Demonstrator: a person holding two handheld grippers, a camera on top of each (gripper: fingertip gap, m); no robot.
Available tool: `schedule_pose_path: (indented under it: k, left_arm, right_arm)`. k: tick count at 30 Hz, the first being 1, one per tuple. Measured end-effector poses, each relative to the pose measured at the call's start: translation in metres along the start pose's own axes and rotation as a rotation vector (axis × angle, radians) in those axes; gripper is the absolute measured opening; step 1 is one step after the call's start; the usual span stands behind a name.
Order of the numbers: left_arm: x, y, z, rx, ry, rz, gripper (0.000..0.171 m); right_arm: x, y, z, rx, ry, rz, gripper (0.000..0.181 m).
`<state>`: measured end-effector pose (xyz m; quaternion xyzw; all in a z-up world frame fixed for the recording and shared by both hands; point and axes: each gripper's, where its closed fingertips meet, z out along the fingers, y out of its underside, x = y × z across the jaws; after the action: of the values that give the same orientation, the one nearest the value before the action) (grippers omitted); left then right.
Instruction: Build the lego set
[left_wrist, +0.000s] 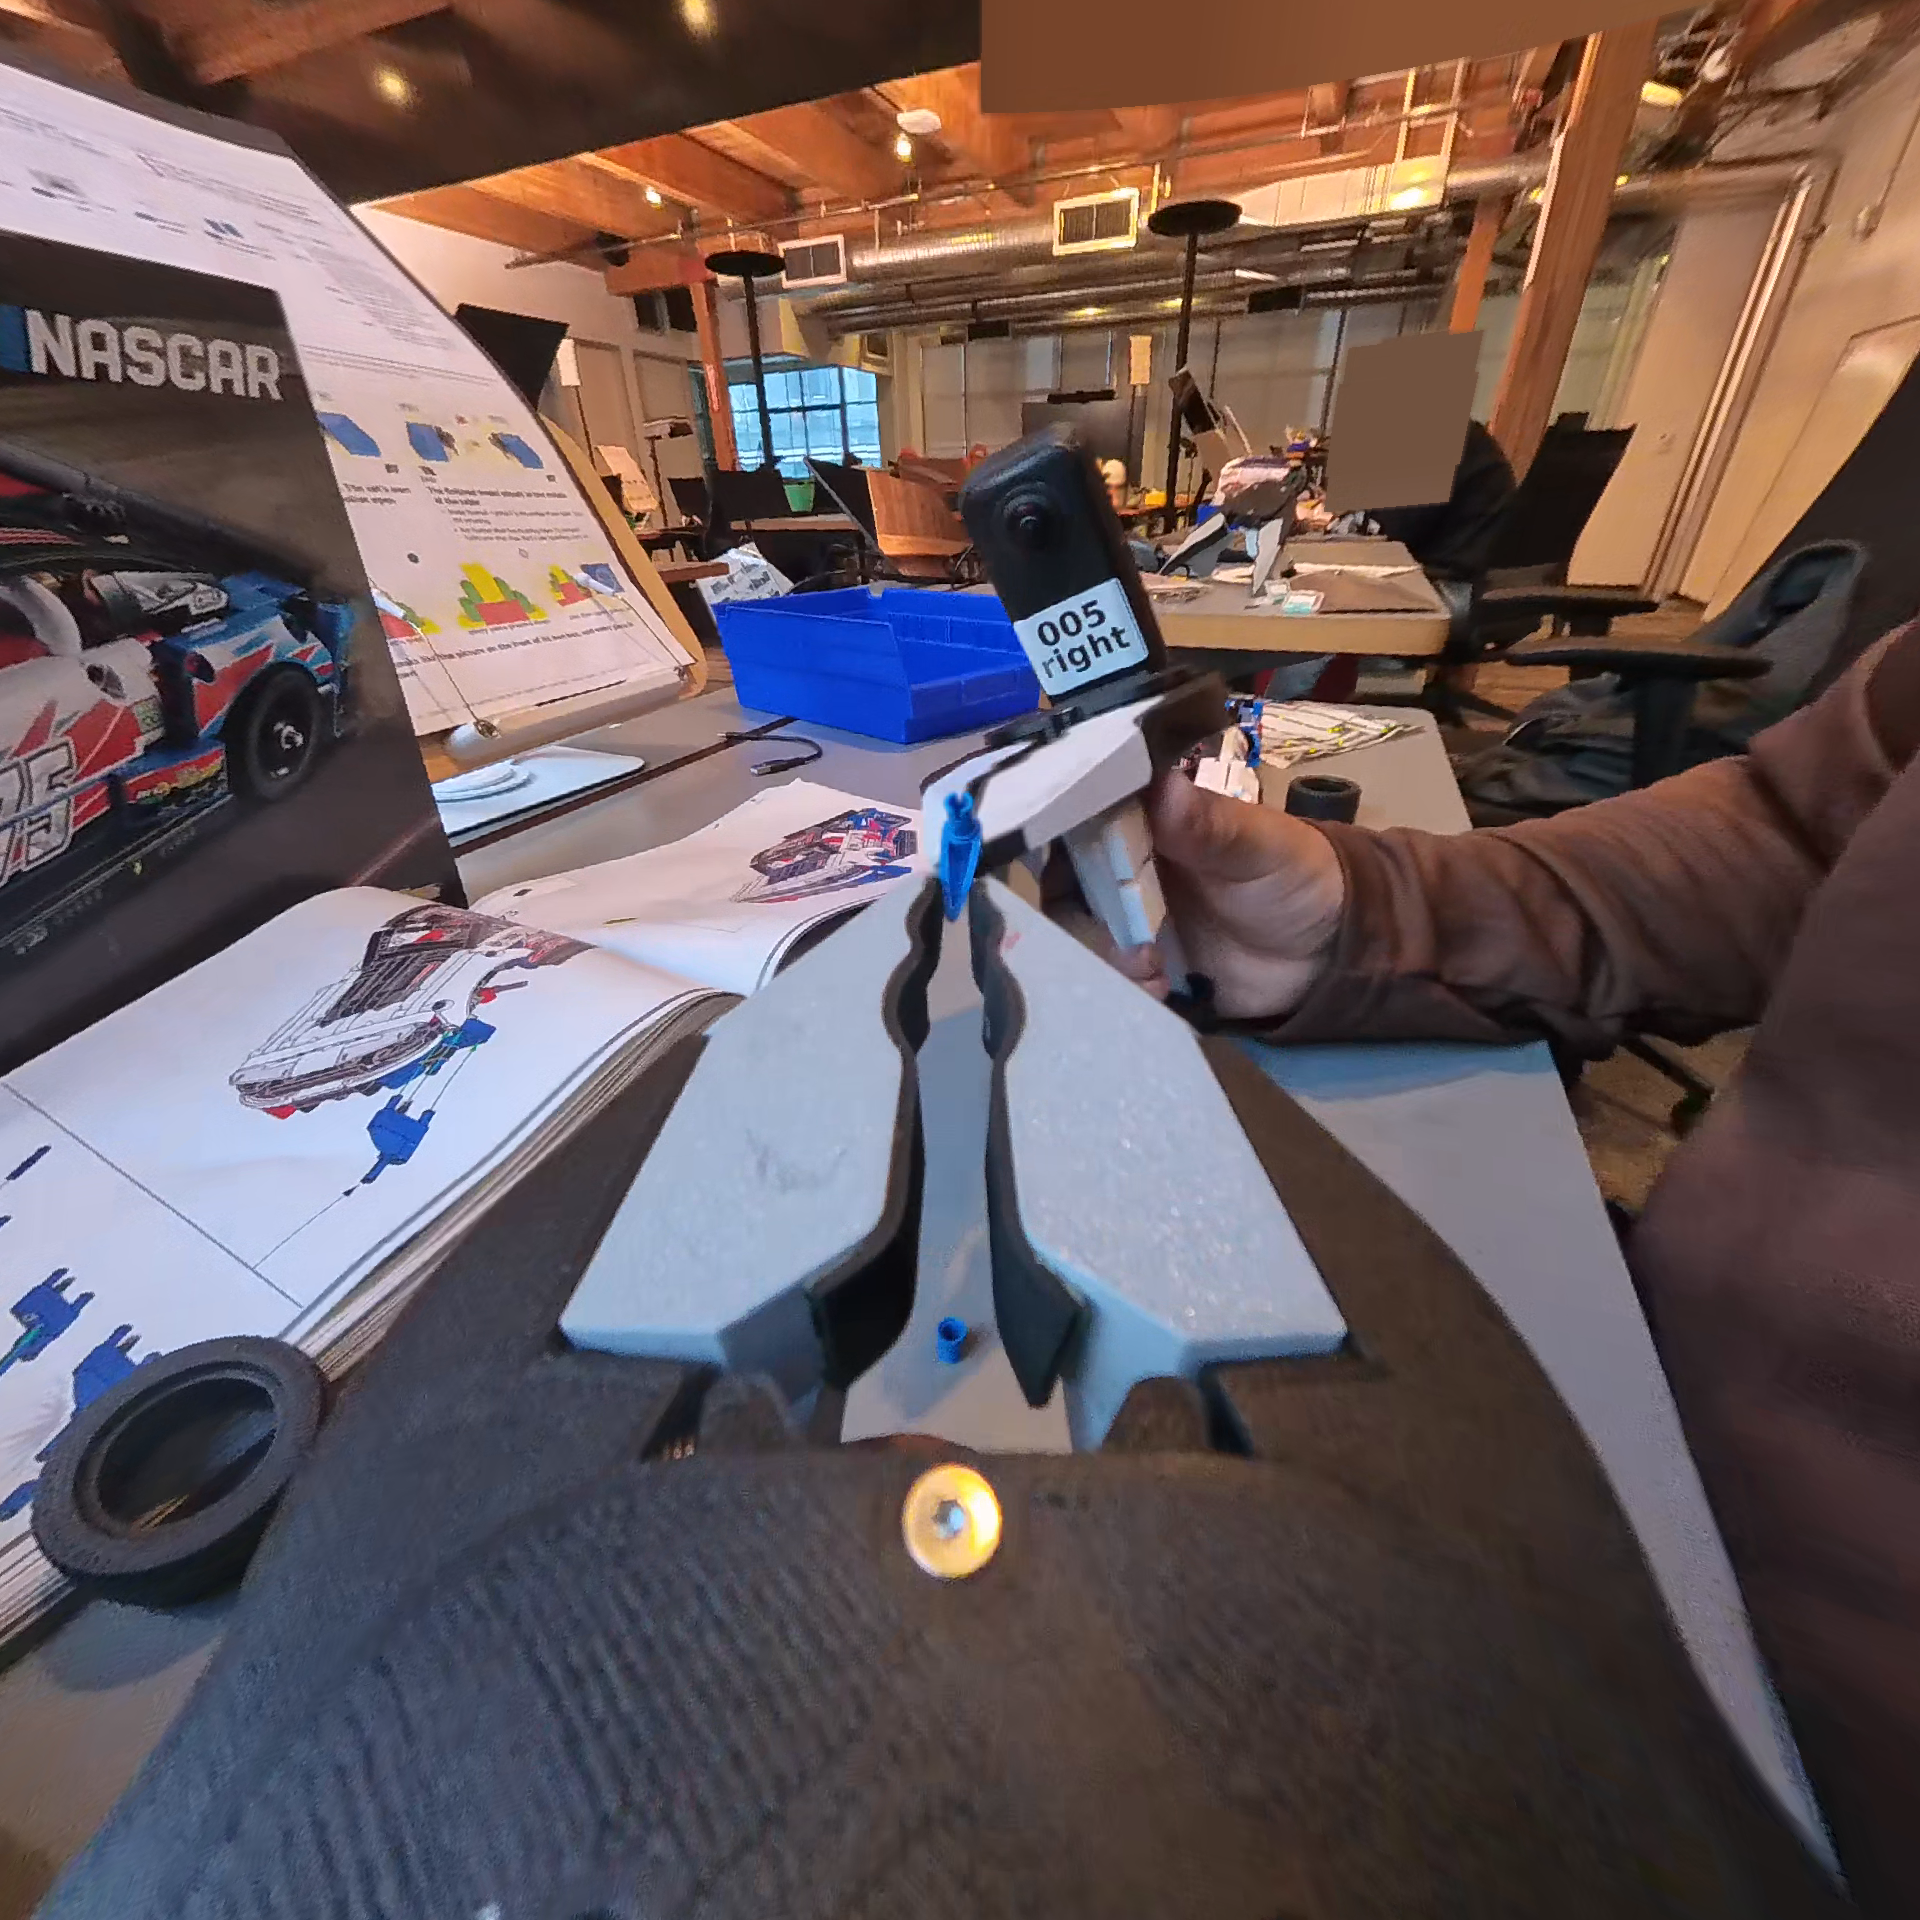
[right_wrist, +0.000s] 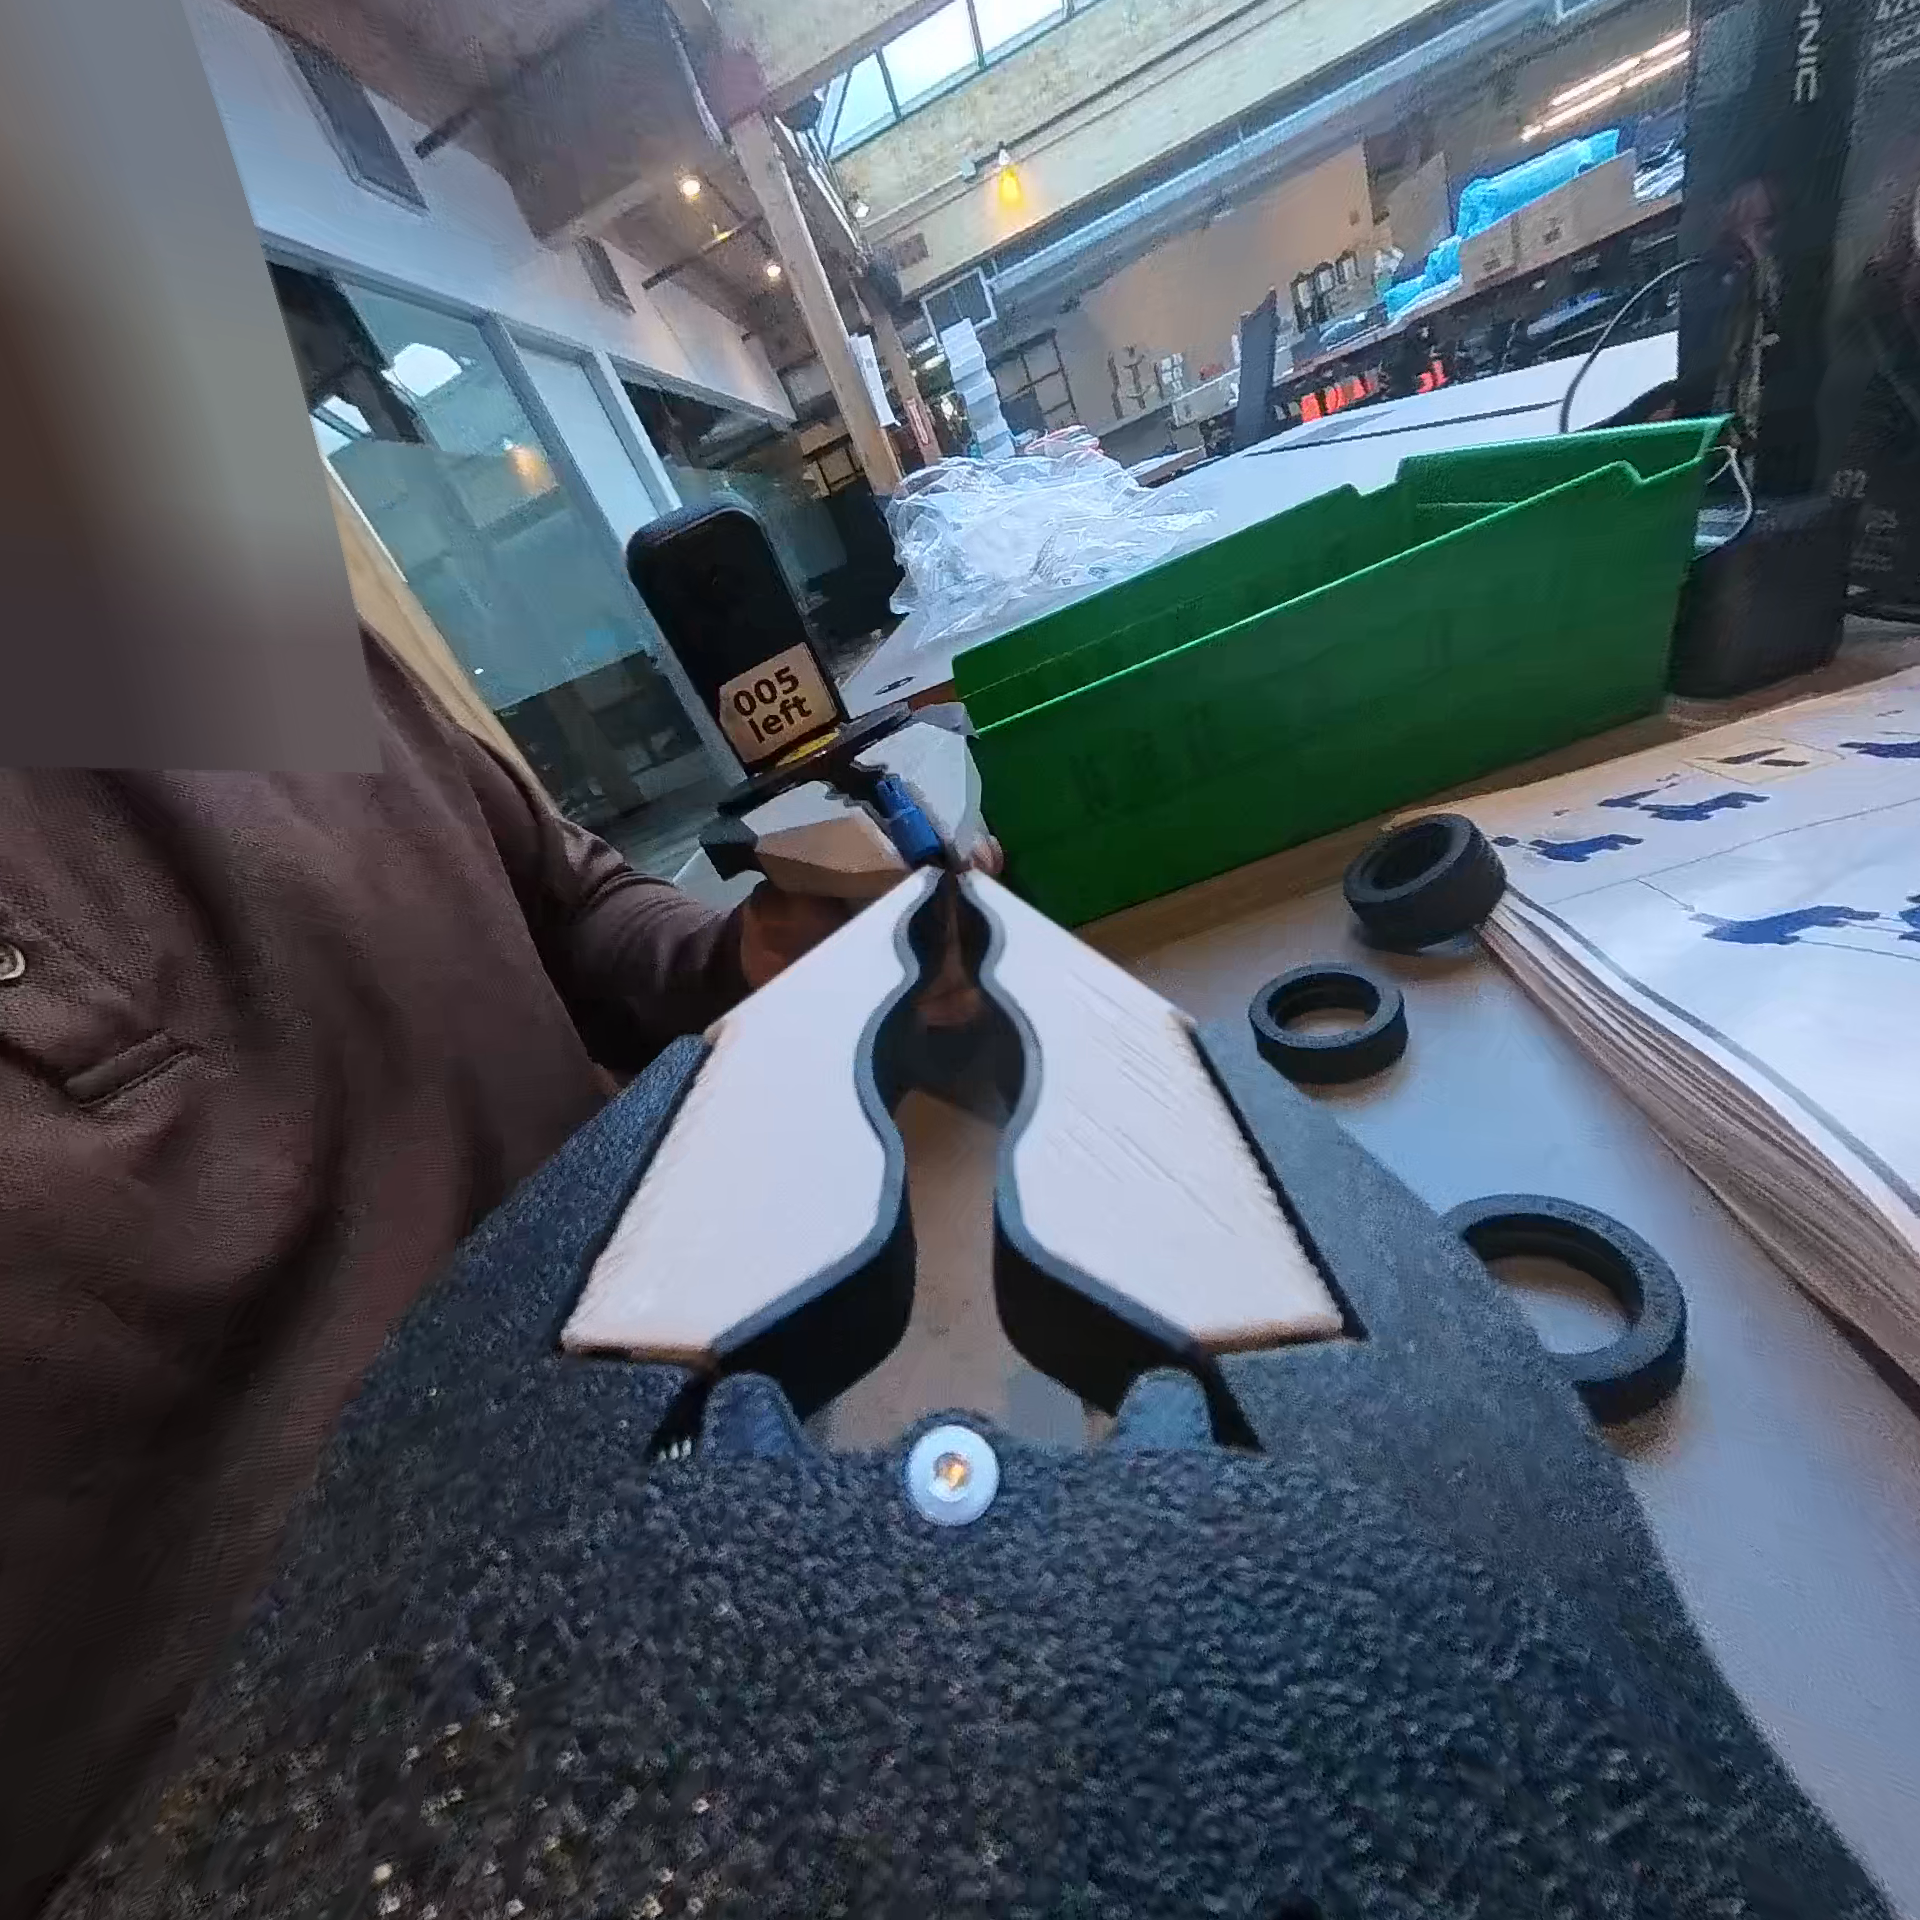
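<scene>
Surface: I am working over a grey table (left_wrist: 1455, 1122). An open instruction book (left_wrist: 343, 1091) lies on its left side, and a black tyre (left_wrist: 177, 1455) rests on the book's near corner.

Room: an open workshop with wooden beams, metal ducts, office chairs and other desks behind.

Left gripper (left_wrist: 954, 902): my jaws are nearly closed and pinch a small blue peg (left_wrist: 956, 847) at the very tips.

Right gripper (right_wrist: 948, 883): my jaws are nearly closed at the tips, which meet the same blue peg (right_wrist: 906, 821); I cannot tell whether they grip it.

Lego piece: the peg is held up above the table, between the two grippers, tip to tip. A second tiny blue piece (left_wrist: 950, 1338) lies on the table under my left jaws.

Tyres: three black ones (right_wrist: 1423, 881) (right_wrist: 1328, 1023) (right_wrist: 1569, 1304) lie loose beside the book.

Blue bin (left_wrist: 873, 665): far across the table; I cannot see its contents.

Green bin (right_wrist: 1320, 686): just behind the grippers; its inside is hidden.

Hand (left_wrist: 1247, 894): it holds the right gripper's handle, in a brown sleeve.
</scene>
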<state>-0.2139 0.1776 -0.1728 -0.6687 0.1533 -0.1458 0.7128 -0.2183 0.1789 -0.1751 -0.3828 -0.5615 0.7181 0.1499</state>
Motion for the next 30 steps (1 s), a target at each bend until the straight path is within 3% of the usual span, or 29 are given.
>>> schedule_pose_path:
  k: [5, 9, 12, 22, 30]
  left_arm:
    - [-0.01, 0.006, -0.001, -0.03, -0.058, -0.034, 0.002]
    - [-0.037, 0.012, -0.008, -0.036, -0.154, -0.197, 0.001]
    - [-0.04, 0.013, -0.01, -0.03, -0.148, -0.288, 0.001]
    - [-0.006, 0.009, 0.0, -0.024, 0.02, -0.29, 0.002]
    - [0.009, 0.014, 0.006, -0.067, 0.075, -0.238, 0.002]
  right_arm:
    - [-0.004, 0.004, -0.001, -0.03, -0.011, 0.042, 0.0]
    - [0.006, 0.001, -0.005, -0.013, 0.05, 0.062, 0.005]
    - [0.012, 0.002, -0.007, -0.015, 0.085, 0.083, 0.007]
    - [0.007, 0.007, -0.001, -0.044, 0.074, 0.059, 0.017]
    - [-0.007, 0.007, 0.003, -0.056, 0.023, -0.007, 0.008]
